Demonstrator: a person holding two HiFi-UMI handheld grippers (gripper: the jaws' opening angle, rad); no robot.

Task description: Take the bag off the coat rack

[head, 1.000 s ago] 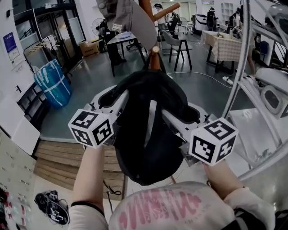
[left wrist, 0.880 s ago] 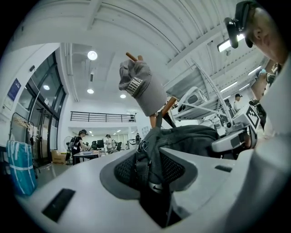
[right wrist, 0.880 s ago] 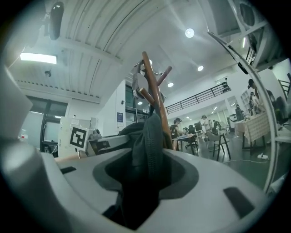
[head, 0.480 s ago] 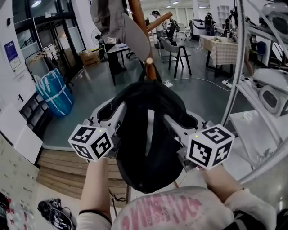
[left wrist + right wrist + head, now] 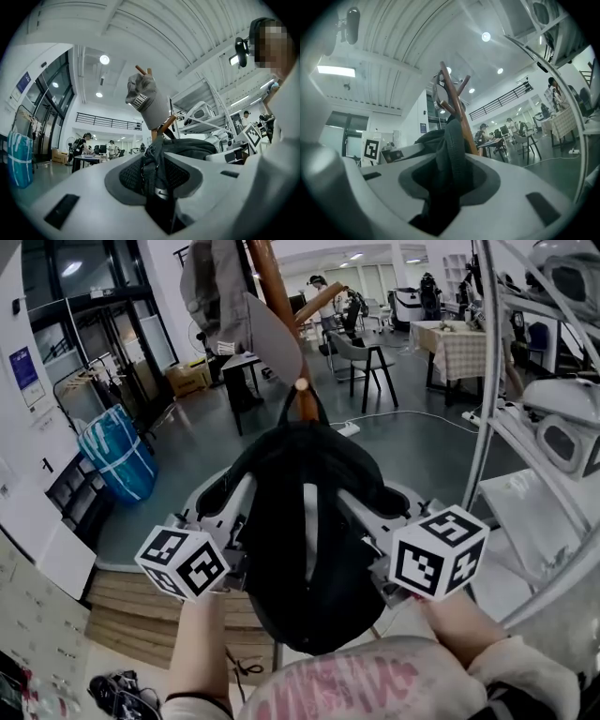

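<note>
Black bag point(image 5: 305, 559) hung between left gripper point(image 5: 236, 495) and right gripper point(image 5: 373, 504), both jaws just closed tighter on its straps point(image 5: 149, 176); top loop point(image 5: 284, 414) over coat rack peg point(image 5: 302, 390), up beyond both.

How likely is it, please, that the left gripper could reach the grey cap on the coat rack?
Probably not. The left gripper has just been closing its jaws on a strap of the black bag, and the grey cap hangs higher up the coat rack, beyond the bag.

My left gripper point(image 5: 220, 504) and right gripper point(image 5: 382, 501) have just been closing on the bag point(image 5: 305, 549) between them (loop point(image 5: 285, 412) round the peg point(image 5: 301, 387) ahead).
</note>
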